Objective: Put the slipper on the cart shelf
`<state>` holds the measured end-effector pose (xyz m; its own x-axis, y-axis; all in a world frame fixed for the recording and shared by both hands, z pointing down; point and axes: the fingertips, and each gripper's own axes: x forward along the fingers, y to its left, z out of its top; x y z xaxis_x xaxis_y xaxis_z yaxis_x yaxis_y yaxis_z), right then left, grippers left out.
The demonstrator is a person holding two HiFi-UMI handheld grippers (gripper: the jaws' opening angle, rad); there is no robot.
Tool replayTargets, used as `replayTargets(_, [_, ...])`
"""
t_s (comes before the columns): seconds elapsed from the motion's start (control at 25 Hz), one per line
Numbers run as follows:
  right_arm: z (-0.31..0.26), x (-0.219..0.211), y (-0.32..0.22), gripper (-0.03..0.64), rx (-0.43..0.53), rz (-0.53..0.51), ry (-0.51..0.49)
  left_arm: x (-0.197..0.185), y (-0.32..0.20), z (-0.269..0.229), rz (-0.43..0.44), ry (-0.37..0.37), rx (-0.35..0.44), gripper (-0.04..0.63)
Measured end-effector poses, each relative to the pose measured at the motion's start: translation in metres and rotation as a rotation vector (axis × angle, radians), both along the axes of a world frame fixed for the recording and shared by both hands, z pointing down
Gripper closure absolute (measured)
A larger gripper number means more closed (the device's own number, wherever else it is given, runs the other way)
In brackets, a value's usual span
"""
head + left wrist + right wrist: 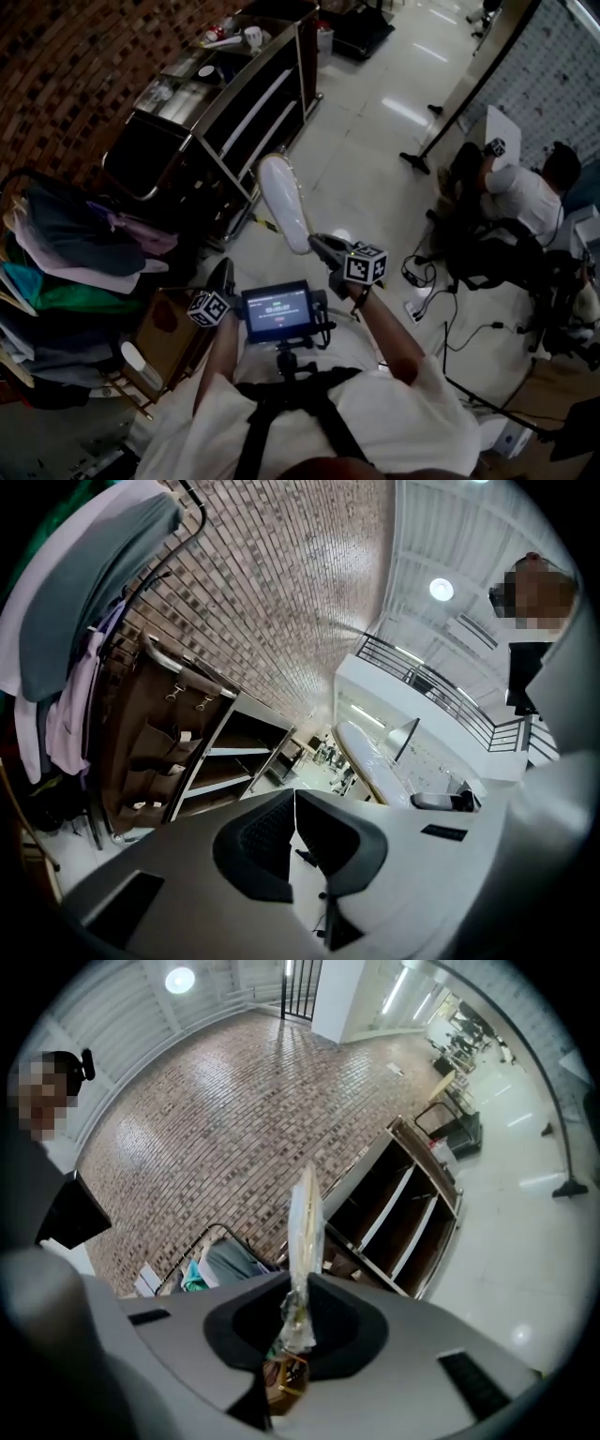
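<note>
A long white slipper (pixel 284 202) in clear wrapping sticks up and away from my right gripper (pixel 323 248), which is shut on its near end. In the right gripper view the slipper (pixel 305 1222) stands edge-on between the jaws of the right gripper (pixel 298 1321). The dark cart (pixel 246 105) with open shelves stands against the brick wall, beyond the slipper's tip and apart from it. My left gripper (pixel 222 277) hangs lower and to the left. In its own view the left gripper (pixel 292 799) is shut with nothing in it, and the cart shelves (pixel 230 761) lie ahead.
A clothes rack (pixel 56 272) full of garments stands at the left, with a brown hanging organiser (pixel 150 742) beside the cart. Cups and small items sit on the cart's top (pixel 234 39). A person (pixel 520 197) sits at the right among floor cables (pixel 450 309).
</note>
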<state>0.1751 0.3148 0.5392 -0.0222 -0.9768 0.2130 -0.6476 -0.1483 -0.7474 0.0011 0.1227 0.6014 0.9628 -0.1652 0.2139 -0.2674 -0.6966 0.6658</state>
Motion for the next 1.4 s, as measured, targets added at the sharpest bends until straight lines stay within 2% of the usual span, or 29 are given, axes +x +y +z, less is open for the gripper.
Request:
replayTargets(0.2, [0.015,0.024,0.006,0.557,-0.003,0.063,-0.024,0.007,-0.036,-0.009,-0.062,0.036,-0.023,0.603])
replayTargets(0.44, [0.031,0.048,-0.004,0.557,-0.006,0.091,-0.062,0.043,-0.069,-0.004,-0.030,-0.009,0.000,0.603])
replayTargets(0.72, [0.048,0.125,-0.030,0.557,-0.036,0.144,-0.112,0.137,-0.101,0.002,0.023,-0.033,0.019,0.603])
replayTargets(1.0, [0.033,0.218,-0.084,0.557,-0.060,0.106,-0.052,0.239,-0.140,-0.005,0.094,-0.011,-0.008,0.603])
replayTargets(1.08, [0.029,0.241,-0.098,0.557,-0.055,0.104,-0.052,0.264,-0.151,-0.012,0.113,-0.012,0.014,0.603])
replayTargets(1.2, [0.038,0.262,-0.118,0.557,-0.062,0.099,-0.067,0.291,-0.168,-0.014,0.130,-0.022,0.046,0.603])
replayTargets(1.4, [0.048,0.291,-0.158,0.557,-0.058,0.042,-0.070,0.314,-0.180,-0.001,0.119,-0.035,0.042,0.603])
